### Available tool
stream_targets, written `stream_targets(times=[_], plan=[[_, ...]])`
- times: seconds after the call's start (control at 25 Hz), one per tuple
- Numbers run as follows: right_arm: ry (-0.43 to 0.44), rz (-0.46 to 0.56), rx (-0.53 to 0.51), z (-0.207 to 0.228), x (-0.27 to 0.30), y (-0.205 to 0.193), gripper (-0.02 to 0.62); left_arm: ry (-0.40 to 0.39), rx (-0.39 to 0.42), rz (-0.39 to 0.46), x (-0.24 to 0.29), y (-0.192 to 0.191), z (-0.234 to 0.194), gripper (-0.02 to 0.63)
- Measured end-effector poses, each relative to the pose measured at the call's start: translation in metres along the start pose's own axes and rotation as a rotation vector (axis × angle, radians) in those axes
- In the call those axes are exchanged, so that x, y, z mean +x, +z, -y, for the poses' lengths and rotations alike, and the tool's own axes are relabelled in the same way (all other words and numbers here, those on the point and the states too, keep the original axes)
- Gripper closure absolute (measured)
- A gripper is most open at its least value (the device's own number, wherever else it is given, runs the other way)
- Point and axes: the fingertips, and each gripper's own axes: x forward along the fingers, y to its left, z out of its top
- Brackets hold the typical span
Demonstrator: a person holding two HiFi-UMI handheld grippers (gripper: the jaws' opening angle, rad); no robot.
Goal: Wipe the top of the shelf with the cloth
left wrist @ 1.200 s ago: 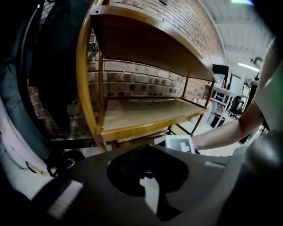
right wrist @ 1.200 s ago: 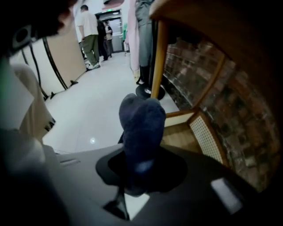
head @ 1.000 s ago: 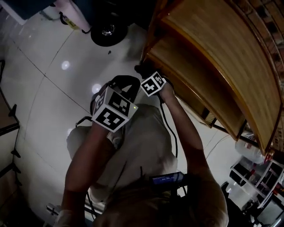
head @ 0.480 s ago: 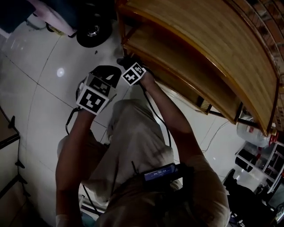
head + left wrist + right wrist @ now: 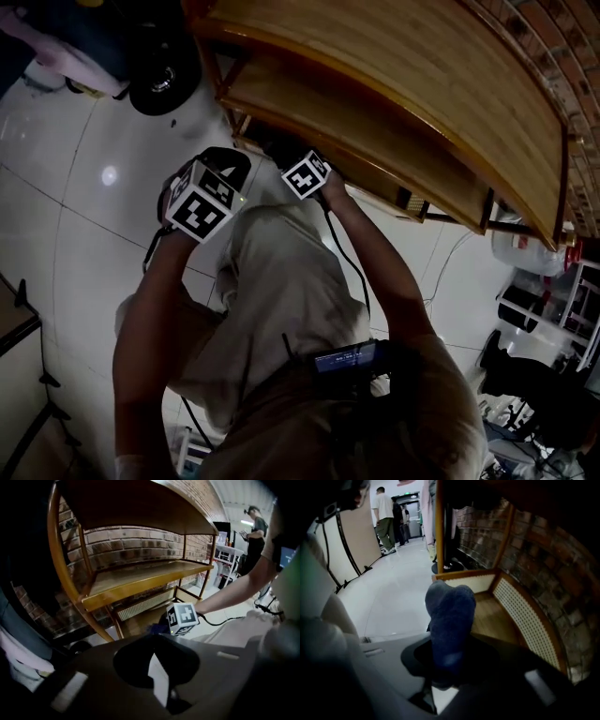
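The wooden shelf has a broad bare top above a middle tier and a low tier with a cane back panel. My right gripper is shut on a dark blue cloth, which sticks up between its jaws. It is held low, by the shelf's left end, near the bottom tier; its marker cube shows there. The cloth peeks out beside that cube. My left gripper hovers left of it over the floor, jaws together with nothing in them.
Glossy white floor lies left of the shelf. A dark wheeled object stands by the shelf's far left corner. White carts and bottles crowd the right. People stand far down the hall. A brick wall backs the shelf.
Both grippers have stayed close together at the shelf's left end, the right one edging in under the middle tier. The head view has swung, showing more of the shelf top.
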Motion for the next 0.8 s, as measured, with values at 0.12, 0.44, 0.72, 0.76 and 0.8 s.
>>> stream_targets(times=[0.12,0.44,0.72,0.76,0.8], plan=[[-0.007,-0.033,0.064,0.013,-0.024,-0.053,0.499,-0.035,-0.044,0.036,-0.003,0.021,0.004,0.601],[-0.089,-0.149,0.178,0.055,-0.079,-0.187,0.485,-0.107,0.011,0.018,0.012,0.027,0.034,0.601],[-0.271,-0.308,0.129,0.097,-0.141,-0.292,0.482,-0.104,-0.008,0.029,0.01,0.033,0.029,0.601],[-0.302,-0.343,0.122,0.103,-0.15,-0.311,0.486,-0.104,-0.004,0.031,0.01,0.035,0.03,0.601],[-0.331,-0.379,0.121,0.108,-0.159,-0.33,0.49,-0.105,0.001,0.036,0.01,0.037,0.031,0.601]])
